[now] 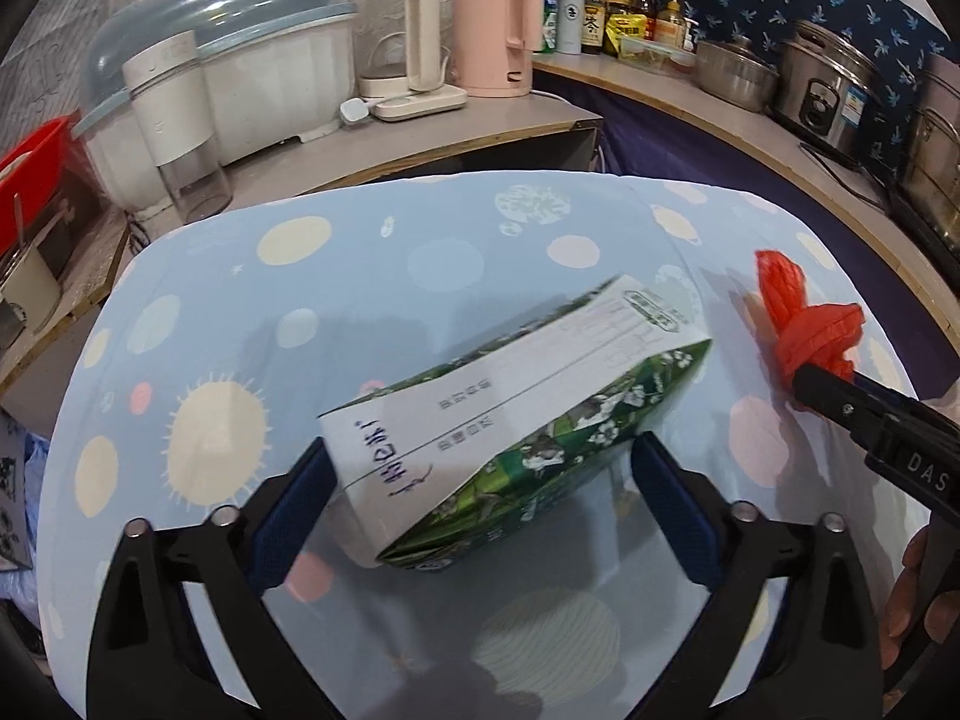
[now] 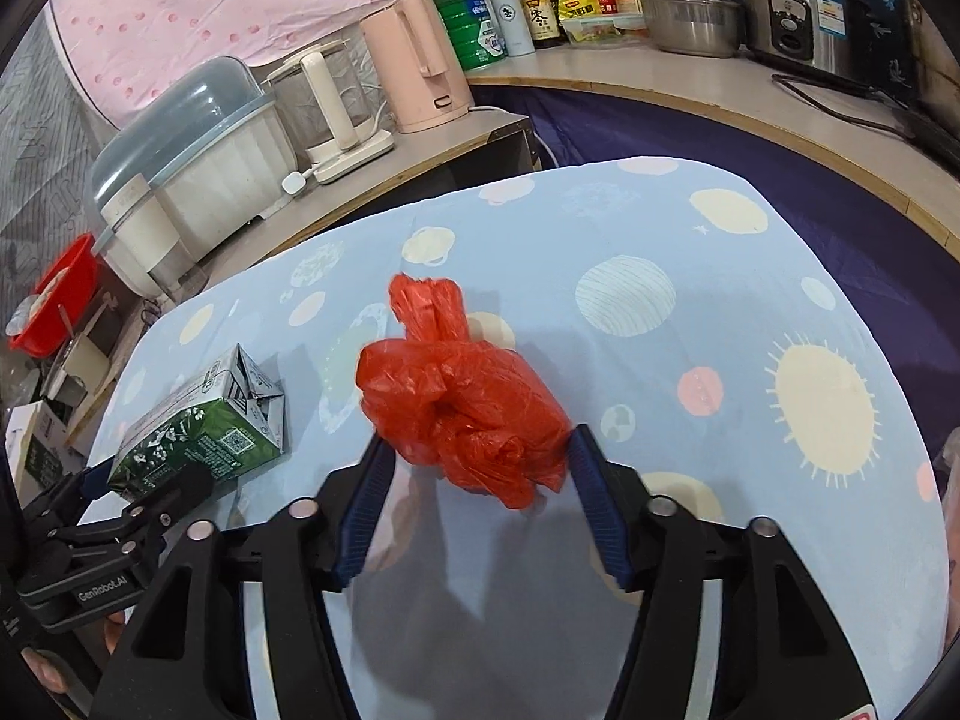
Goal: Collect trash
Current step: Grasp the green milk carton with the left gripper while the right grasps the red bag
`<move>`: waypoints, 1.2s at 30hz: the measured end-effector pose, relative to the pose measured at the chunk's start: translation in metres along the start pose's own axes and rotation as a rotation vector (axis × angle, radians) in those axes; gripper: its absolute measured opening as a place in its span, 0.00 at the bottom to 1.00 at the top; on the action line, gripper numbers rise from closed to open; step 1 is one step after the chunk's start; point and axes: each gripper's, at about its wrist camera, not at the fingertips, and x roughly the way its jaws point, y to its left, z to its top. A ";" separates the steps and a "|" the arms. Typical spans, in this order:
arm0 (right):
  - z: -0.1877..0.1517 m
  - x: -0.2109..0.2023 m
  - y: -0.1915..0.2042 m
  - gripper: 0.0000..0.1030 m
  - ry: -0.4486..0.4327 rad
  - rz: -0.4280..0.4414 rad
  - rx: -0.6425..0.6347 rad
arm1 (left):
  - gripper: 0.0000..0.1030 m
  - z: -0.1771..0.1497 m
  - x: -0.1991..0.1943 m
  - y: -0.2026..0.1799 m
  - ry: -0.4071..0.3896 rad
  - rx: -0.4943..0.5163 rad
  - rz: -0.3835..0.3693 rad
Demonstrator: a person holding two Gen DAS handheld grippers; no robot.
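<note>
A green and white drink carton (image 1: 510,420) sits tilted between the fingers of my left gripper (image 1: 480,456), which is shut on it above the table; it also shows in the right wrist view (image 2: 204,426). A knotted red plastic bag (image 2: 468,402) is held between the fingers of my right gripper (image 2: 477,456), which is shut on it. In the left wrist view the red bag (image 1: 804,324) shows at the right, at the tip of the right gripper (image 1: 810,381).
The table wears a light blue cloth (image 1: 372,276) with suns and planets. Behind it a counter holds a covered dish rack (image 1: 240,60), a glass kettle (image 1: 402,42), a pink kettle (image 1: 498,30), bottles (image 1: 588,6) and steel pots (image 1: 828,78). A red basin (image 2: 60,300) sits far left.
</note>
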 end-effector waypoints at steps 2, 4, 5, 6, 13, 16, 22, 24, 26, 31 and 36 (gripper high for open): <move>-0.001 -0.001 -0.001 0.39 -0.001 0.003 0.006 | 0.73 -0.002 -0.002 -0.004 -0.003 0.009 -0.004; -0.003 -0.005 -0.003 0.36 -0.004 0.009 0.014 | 0.68 -0.003 -0.006 -0.007 -0.004 0.007 -0.010; -0.004 -0.008 -0.004 0.36 -0.009 0.012 0.019 | 0.64 -0.004 -0.009 -0.008 -0.004 0.003 -0.017; -0.005 -0.011 -0.004 0.35 -0.011 0.013 0.021 | 0.62 -0.005 -0.012 -0.010 -0.006 -0.001 -0.023; -0.023 -0.046 -0.010 0.33 -0.039 -0.001 0.024 | 0.57 -0.021 -0.036 -0.027 -0.006 -0.022 -0.051; -0.037 -0.064 -0.023 0.33 -0.034 0.000 0.057 | 0.57 -0.036 -0.050 -0.036 0.010 -0.045 -0.089; -0.070 -0.094 -0.054 0.33 -0.017 -0.002 0.137 | 0.55 -0.075 -0.075 -0.067 0.050 -0.030 -0.161; -0.080 -0.104 -0.063 0.33 -0.013 -0.003 0.156 | 0.55 -0.082 -0.084 -0.075 0.038 -0.019 -0.157; -0.088 -0.113 -0.068 0.33 -0.013 -0.006 0.159 | 0.59 -0.085 -0.093 -0.079 0.021 -0.014 -0.147; -0.099 -0.128 -0.076 0.33 -0.018 -0.003 0.168 | 0.81 -0.081 -0.101 -0.080 -0.040 -0.014 -0.073; -0.099 -0.134 -0.081 0.33 -0.027 0.005 0.178 | 0.84 -0.075 -0.084 -0.077 -0.027 -0.005 -0.042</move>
